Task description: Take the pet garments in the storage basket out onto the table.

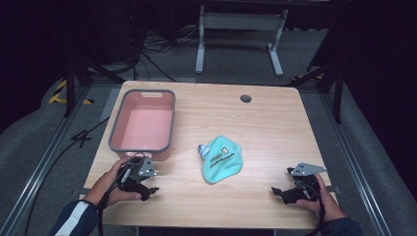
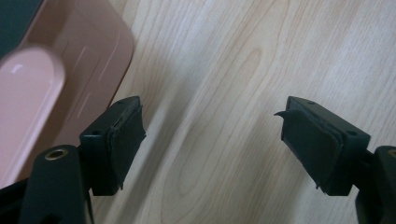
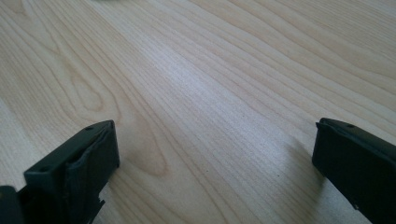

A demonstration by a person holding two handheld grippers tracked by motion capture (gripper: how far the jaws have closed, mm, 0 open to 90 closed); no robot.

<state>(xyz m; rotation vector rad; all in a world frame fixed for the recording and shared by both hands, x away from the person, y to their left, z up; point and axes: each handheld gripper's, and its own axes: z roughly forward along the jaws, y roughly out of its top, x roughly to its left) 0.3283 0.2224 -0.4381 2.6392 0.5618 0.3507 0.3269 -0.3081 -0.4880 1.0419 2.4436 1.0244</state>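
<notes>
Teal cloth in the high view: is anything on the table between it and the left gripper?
Nothing visible. Bare wooden table lies between the left gripper and the crumpled teal cloth. The pink plastic bin sits off that line, farther back.

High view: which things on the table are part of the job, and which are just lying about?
Part of the job:
- teal printed cloth, crumpled
- pink plastic tub with grey rim
- left gripper, open
- right gripper, open

Lying about:
- round grey grommet in the wooden tabletop

The bin (image 1: 143,126) by the left gripper (image 1: 147,191) was pink with a grey rim. The cloth (image 1: 222,159) between both black grippers was teal with a stripy blue-and-white bit. The table (image 1: 265,123) was light wood.
</notes>
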